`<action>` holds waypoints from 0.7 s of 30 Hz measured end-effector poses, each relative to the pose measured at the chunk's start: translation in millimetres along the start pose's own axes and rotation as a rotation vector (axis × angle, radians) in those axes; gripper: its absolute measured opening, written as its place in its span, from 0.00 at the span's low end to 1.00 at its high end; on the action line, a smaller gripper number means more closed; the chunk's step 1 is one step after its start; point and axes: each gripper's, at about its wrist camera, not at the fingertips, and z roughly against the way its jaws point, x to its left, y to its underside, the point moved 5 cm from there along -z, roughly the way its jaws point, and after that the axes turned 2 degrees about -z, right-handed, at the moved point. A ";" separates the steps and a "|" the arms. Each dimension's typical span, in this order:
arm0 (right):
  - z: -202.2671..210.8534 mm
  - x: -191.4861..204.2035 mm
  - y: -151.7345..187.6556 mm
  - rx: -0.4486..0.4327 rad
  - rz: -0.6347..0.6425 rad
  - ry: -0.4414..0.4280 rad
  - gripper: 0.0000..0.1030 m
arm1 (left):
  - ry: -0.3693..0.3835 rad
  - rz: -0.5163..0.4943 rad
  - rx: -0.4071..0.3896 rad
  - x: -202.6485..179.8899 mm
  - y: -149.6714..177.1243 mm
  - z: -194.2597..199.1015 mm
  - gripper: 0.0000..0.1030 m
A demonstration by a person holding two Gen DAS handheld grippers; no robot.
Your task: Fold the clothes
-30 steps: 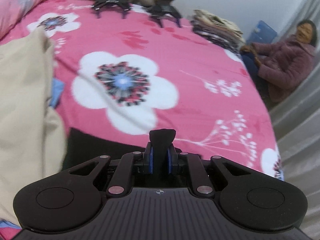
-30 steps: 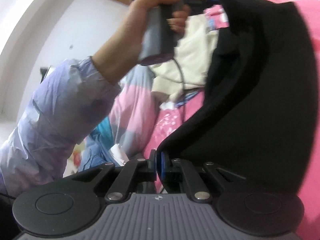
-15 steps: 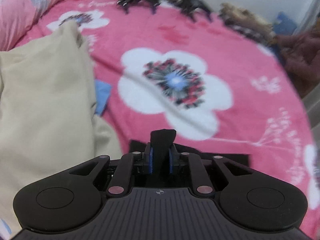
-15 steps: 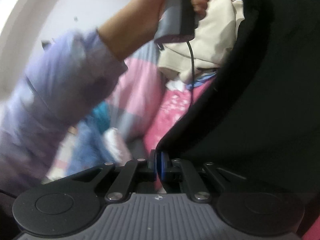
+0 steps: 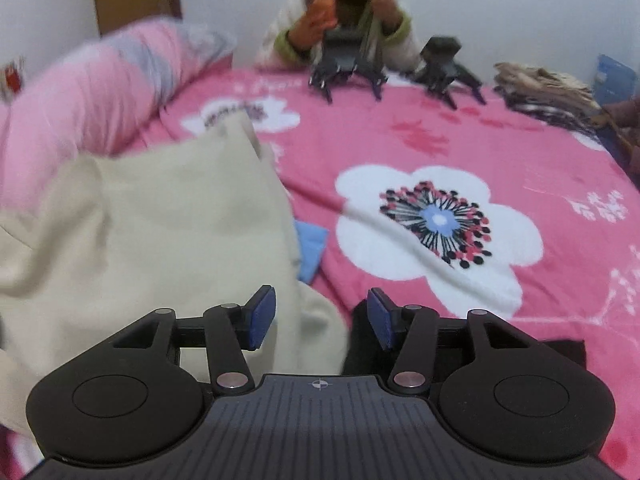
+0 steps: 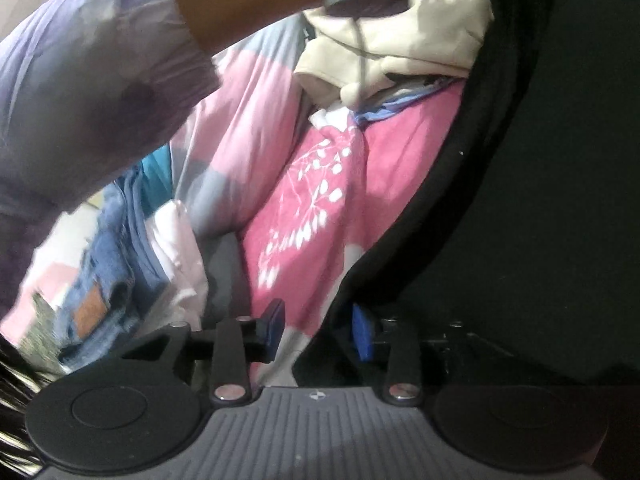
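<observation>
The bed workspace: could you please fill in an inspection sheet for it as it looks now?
Surface: pink floral blanket on the bed.
Job's things: black garment lying beside the right gripper; cream garment heaped.
Clutter: two spare grippers, folded stack, jeans.
Grippers: left gripper and right both opening, nothing pinched.
Cables: one hanging from the handle.
Surroundings: seated person, white wall.

Soft, even room light falls on the pink bed cover (image 5: 460, 148), leaving hardly any shadows and no glare. The left wrist view bends at its rounded corners, and the striped pillow (image 5: 100, 92) smears with motion blur. The right wrist view is dimmer: the black garment (image 6: 552, 184) shows almost no detail, and the lilac sleeve (image 6: 80, 92) is blurred.
</observation>
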 end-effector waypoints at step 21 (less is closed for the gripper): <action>110.2 -8.0 40.7 -0.171 0.060 0.344 0.66 | 0.399 0.131 0.354 53.2 186.0 144.7 0.50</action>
